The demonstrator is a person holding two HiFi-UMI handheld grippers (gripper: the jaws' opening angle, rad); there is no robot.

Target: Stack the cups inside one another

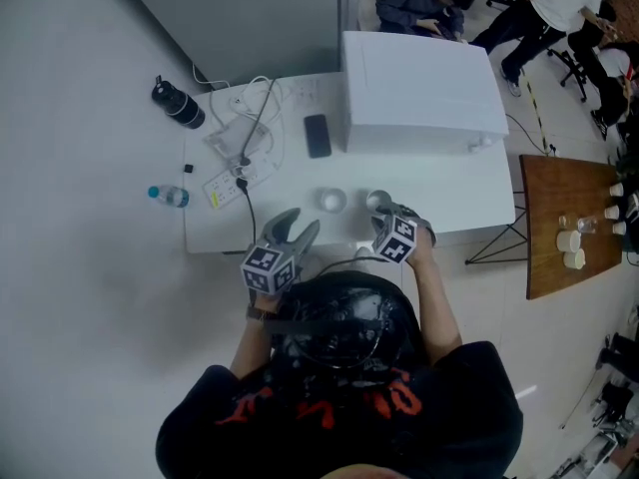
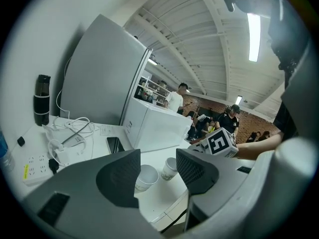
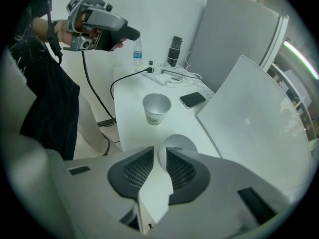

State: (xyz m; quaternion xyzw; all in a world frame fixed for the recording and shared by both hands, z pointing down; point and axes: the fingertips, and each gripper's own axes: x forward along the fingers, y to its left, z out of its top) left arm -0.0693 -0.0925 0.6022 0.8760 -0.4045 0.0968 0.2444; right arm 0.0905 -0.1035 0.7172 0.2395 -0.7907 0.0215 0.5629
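Nesting had not begun on the white table (image 1: 459,200). The right gripper (image 3: 159,152) pointed steeply down at lower centre, jaws slightly parted astride the near wall of one paper cup (image 3: 178,142), apparently not pinching it. The second cup (image 3: 156,108) stood apart above it in frame, likely its partner. The left gripper (image 2: 158,171) hung nearly level, wide open and empty, probably keeping clear.
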